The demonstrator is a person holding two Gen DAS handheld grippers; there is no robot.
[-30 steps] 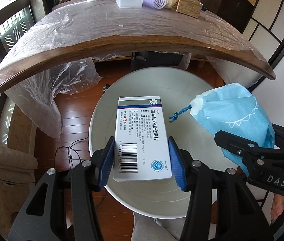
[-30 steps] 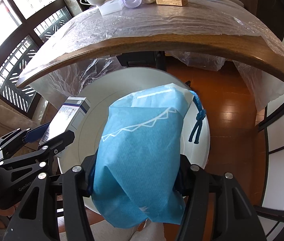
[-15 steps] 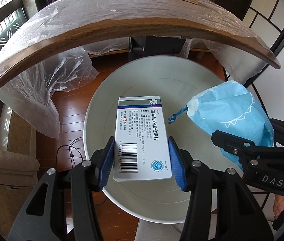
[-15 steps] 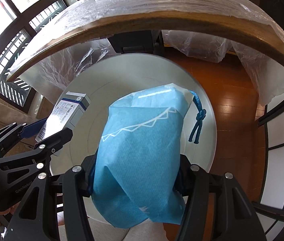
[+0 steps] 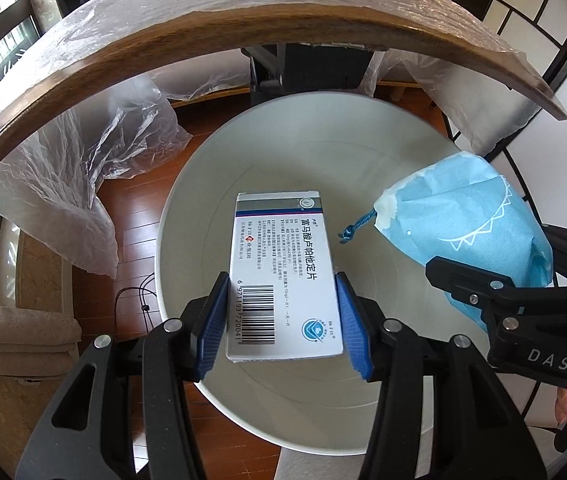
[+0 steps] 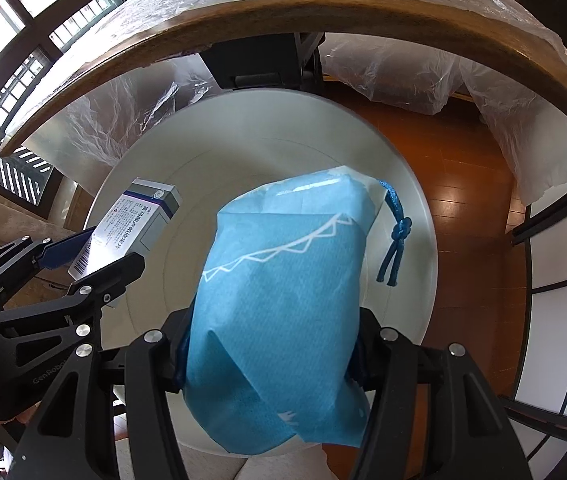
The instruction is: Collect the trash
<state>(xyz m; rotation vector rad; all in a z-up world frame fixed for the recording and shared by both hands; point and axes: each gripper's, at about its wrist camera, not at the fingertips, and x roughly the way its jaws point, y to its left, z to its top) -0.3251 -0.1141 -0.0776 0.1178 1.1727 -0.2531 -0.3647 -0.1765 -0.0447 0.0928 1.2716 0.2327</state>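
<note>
1. The left gripper (image 5: 281, 322) was closed on a white medicine box (image 5: 281, 280), its blue pads (image 5: 213, 330) pressed against the box's two long sides near the barcode end. The box lay flat, barcode nearest the camera, held above the open mouth of the white bin (image 5: 187, 216).
2. The right gripper (image 6: 271, 354) was clamped around a light-blue drawstring pouch (image 6: 279, 284), which bulged out past the fingers. Its dark blue cord (image 6: 395, 236) hung knotted at the pouch's right side, over the bin's inner wall.
3. In the right wrist view the box (image 6: 131, 224) appeared at the left, over the bin's left rim (image 6: 99, 200), with the left gripper (image 6: 83, 258) beside it. In the left wrist view the pouch (image 5: 467, 220) sat at the right, over the bin's right rim, with the right gripper (image 5: 495, 284) below it.
4. Compared with one second earlier, the bin filled more of both views, and the wooden table edge (image 5: 243, 28) with its plastic sheet (image 5: 75, 168) had risen toward the top of each view, so that the cup and boxes on the tabletop were almost cut off. Both grippers had therefore moved lower and nearer the bin.
5. The grip on each item was unchanged across the three moments; neither box nor pouch had shifted between its fingers.
</note>
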